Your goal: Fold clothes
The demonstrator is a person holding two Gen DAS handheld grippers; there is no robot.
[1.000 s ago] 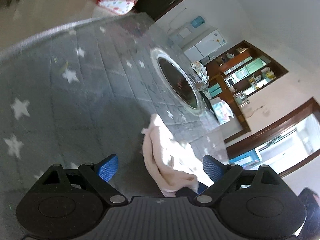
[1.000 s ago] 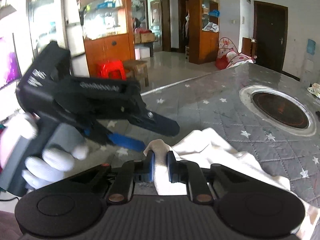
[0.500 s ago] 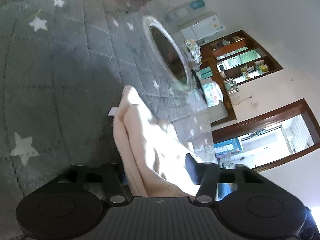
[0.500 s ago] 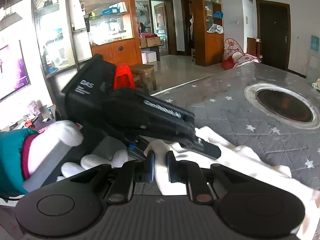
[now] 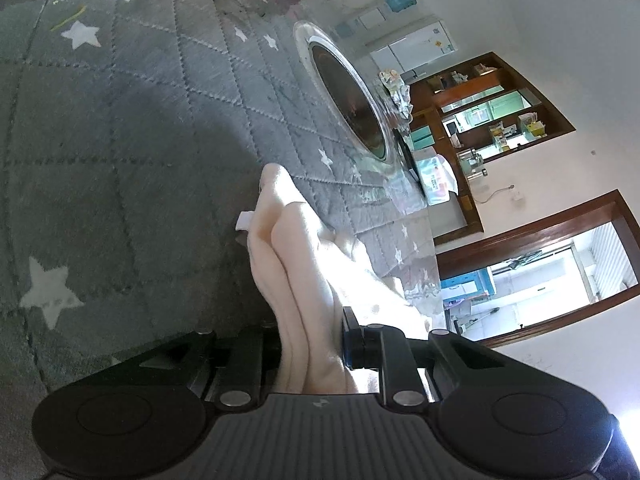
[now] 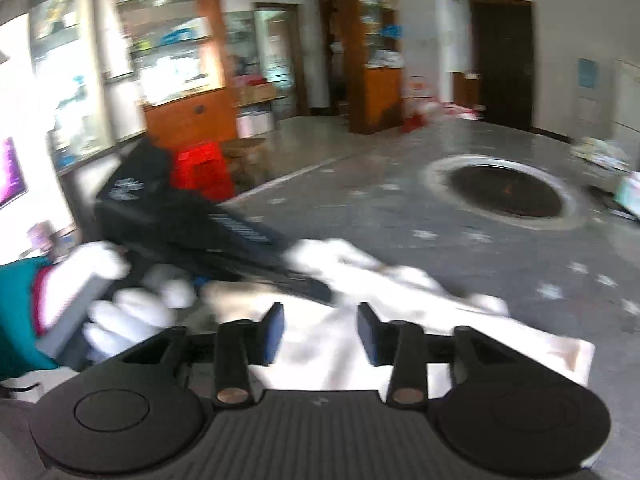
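Grey quilted cover with white stars across the surface, round dark recessed plate with a metal rim set into it. Beyond, wooden cabinets, a white fridge, a dark door and a red stool on the pale floor.

Pale pink cloth lying bunched on the cover near the closest edge of the surface, running from the folds near the round plate back toward both cameras. In the left wrist view, left gripper pressed together on a thick fold of the cloth, fabric filling the gap between the blue-padded fingers. In the right wrist view, blurred by motion, right gripper spread wide, fingers apart over a flat stretch of the cloth, gripping nothing. Same view: the black left gripper reaching in from the left onto the cloth, held by a white-gloved hand with a teal sleeve.
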